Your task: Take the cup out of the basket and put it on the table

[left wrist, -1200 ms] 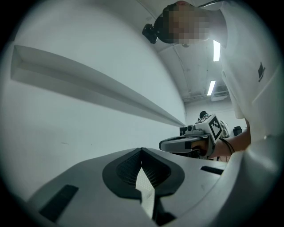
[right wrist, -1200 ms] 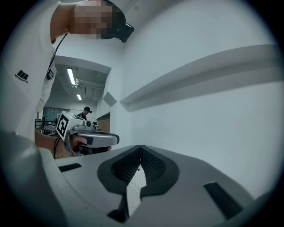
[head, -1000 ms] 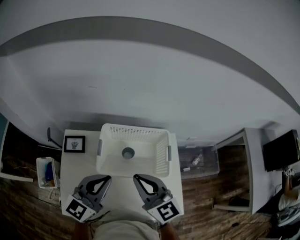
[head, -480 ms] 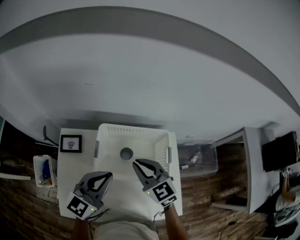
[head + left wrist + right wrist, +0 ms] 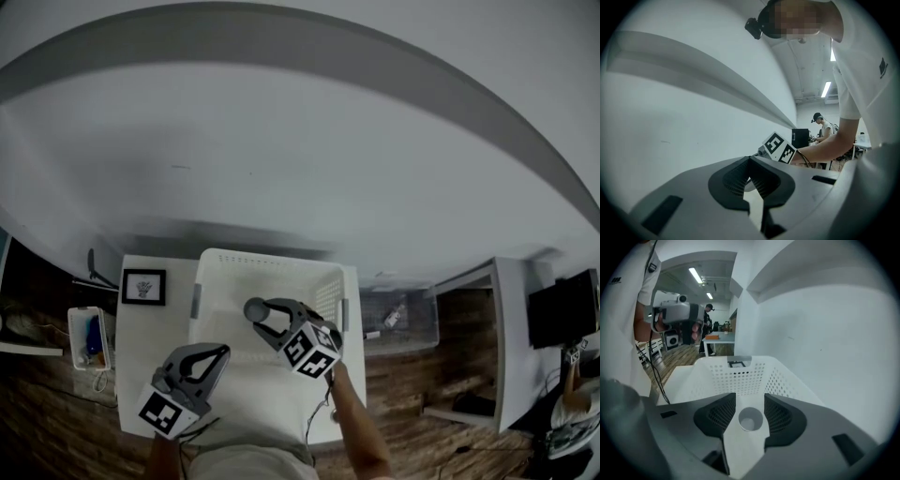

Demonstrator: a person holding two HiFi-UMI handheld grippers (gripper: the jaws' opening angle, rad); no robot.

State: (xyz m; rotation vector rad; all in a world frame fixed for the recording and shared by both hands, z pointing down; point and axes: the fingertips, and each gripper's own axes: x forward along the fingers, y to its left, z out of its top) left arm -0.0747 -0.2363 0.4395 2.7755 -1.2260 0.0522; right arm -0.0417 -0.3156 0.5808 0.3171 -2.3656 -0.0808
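The left gripper is hanging closed over the table. The right gripper is pointing into the basket; its jaws have just been opening and are framing the upright cup without touching it. The reaching step is in hand, and the next move probably means lowering and closing.

A pale wall rises behind the white table. Wood-plank floor surrounds the table, and strip lights glow along the ceiling.
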